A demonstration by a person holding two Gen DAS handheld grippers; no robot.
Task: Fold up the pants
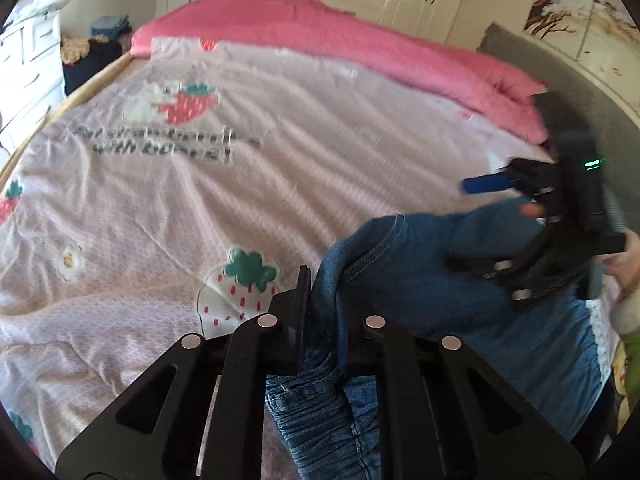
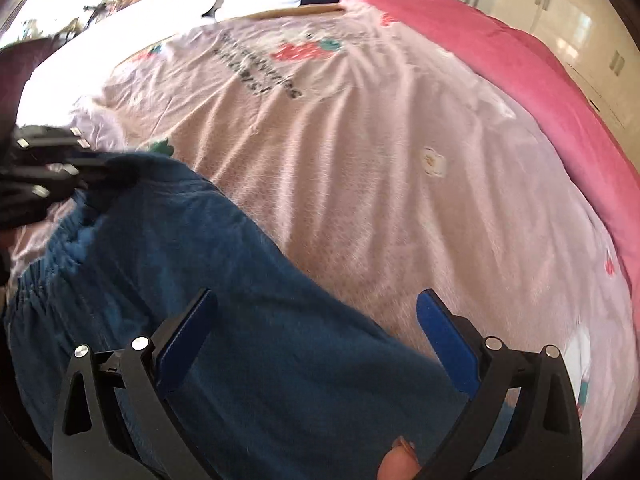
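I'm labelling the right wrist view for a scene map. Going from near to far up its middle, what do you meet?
Open right gripper → blue denim pants → pale pink strawberry-print bedsheet → dark printed lettering on the sheet → wooden bed edge.

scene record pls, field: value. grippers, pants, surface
left gripper: shut on the jeans, denim pinched between its fingers
right gripper: open, above the jeans, gripping nothing
jeans: blue denim, bunched, elastic waistband near the left gripper
surface: bed with a pale pink strawberry-print sheet
beyond: pink quilt along the far side of the bed
fold: not yet done
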